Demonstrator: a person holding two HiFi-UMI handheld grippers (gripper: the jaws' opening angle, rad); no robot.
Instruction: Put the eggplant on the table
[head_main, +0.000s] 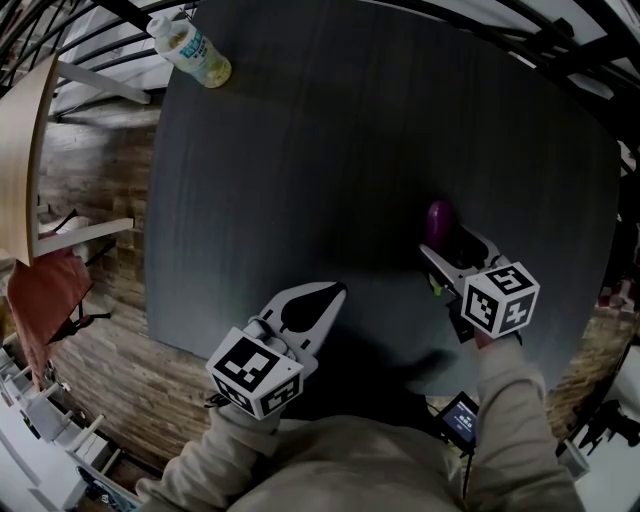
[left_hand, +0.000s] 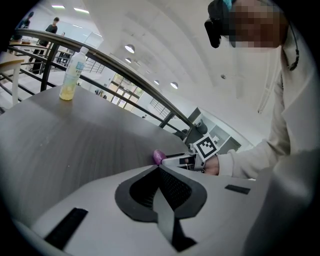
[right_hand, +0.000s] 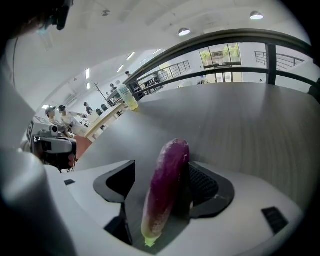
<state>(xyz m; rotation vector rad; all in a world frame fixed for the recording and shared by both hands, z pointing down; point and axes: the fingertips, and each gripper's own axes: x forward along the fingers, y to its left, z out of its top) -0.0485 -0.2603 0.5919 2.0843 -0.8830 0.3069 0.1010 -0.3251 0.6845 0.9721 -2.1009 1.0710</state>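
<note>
Right gripper (head_main: 452, 245): jaws were seen spread wide in the right gripper view, with the eggplant (right_hand: 165, 190) lodged lengthwise between them. A clear gap was noted between the eggplant and the left pad. The right pad (right_hand: 202, 182) was just beside it, possibly touching, but no clamping was seen, so it was read as released. The pale green stem end was pointed back into the gripper's throat and the purple tip out past the jaw tips.

In the head view the eggplant (head_main: 438, 222) was found on the right part of the dark table (head_main: 350, 150), with its rounded tip sticking out ahead of the jaws and apparently down on the surface. Whether its whole length lay flat could not be told. From the left gripper view only the purple tip (left_hand: 158, 156) was visible, at table level next to the right gripper's marker cube (left_hand: 206, 146).

Left gripper (head_main: 340, 290): jaw tips were seen meeting in its own view (left_hand: 159, 167), closed with nothing between them. It was held over the near edge of the table, well apart from the eggplant, to its left.

A plastic bottle (head_main: 190, 48) of yellowish liquid was observed standing at the far left corner of the table, well apart from both grippers. Light sleeves (head_main: 500, 400) were seen behind both marker cubes.
</note>
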